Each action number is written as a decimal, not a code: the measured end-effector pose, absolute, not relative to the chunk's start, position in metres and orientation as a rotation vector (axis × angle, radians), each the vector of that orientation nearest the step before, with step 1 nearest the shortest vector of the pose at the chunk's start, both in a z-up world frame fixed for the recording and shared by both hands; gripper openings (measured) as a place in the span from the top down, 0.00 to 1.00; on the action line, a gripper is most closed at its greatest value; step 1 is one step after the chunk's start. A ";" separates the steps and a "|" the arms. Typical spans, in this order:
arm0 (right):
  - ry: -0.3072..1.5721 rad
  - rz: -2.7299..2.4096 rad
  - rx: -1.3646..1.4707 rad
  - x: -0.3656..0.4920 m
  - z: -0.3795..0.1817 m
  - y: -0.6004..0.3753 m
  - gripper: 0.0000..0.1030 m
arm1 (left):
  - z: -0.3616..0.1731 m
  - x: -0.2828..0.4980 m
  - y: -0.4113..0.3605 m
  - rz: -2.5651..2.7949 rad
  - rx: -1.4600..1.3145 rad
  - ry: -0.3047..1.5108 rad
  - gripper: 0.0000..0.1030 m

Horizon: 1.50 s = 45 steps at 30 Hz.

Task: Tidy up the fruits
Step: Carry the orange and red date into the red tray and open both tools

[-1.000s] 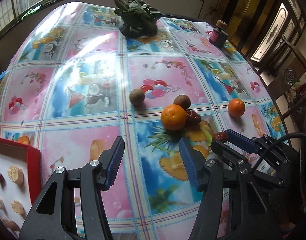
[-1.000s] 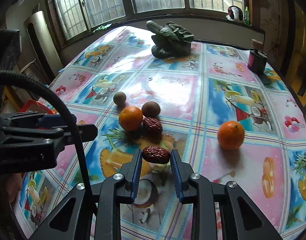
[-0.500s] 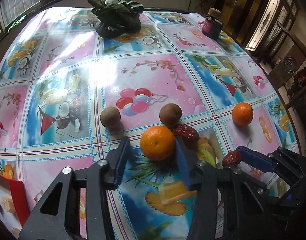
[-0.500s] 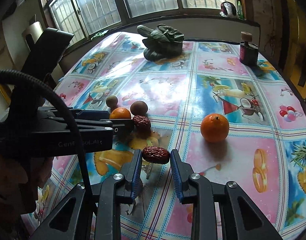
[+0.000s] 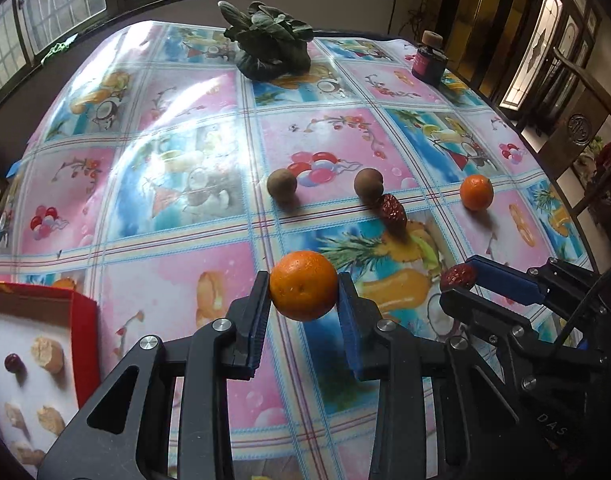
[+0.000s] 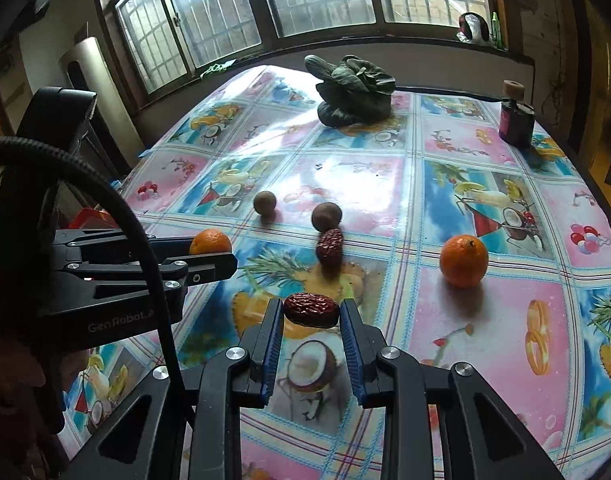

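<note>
My left gripper (image 5: 303,294) is shut on an orange (image 5: 303,285) and holds it above the tablecloth; the orange also shows in the right wrist view (image 6: 210,242). My right gripper (image 6: 311,316) is shut on a red date (image 6: 311,310), seen from the left wrist view too (image 5: 458,276). On the table lie two brown round fruits (image 5: 281,185) (image 5: 368,185), a second red date (image 5: 393,210) touching the right brown fruit, and a second orange (image 5: 476,192) further right.
A red box (image 5: 83,320) with a white floor holds pale pieces and a small dark fruit at the left front. A dark leafy vegetable (image 5: 271,54) and a dark jar (image 5: 427,60) stand at the far side. A chair (image 5: 577,120) stands beyond the right table edge.
My left gripper moved onto the near orange, shut on it, and lifted it back toward me. My right gripper kept holding its date nearly still.
</note>
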State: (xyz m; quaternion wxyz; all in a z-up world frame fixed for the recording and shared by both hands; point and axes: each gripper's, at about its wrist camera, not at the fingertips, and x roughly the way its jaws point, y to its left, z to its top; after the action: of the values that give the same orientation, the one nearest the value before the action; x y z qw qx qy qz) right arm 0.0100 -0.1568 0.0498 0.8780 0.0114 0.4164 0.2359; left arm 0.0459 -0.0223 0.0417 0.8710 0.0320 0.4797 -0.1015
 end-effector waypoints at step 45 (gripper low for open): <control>0.812 0.826 -0.122 -0.086 0.084 0.044 0.73 | 0.079 -0.078 0.214 0.185 -0.152 0.869 0.69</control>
State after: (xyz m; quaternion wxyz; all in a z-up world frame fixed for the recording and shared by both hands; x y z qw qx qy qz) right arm -0.0862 0.0441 0.0843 0.8352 -0.0576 0.3833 0.3901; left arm -0.0783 0.2139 0.0786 0.9000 -0.0737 0.4202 0.0896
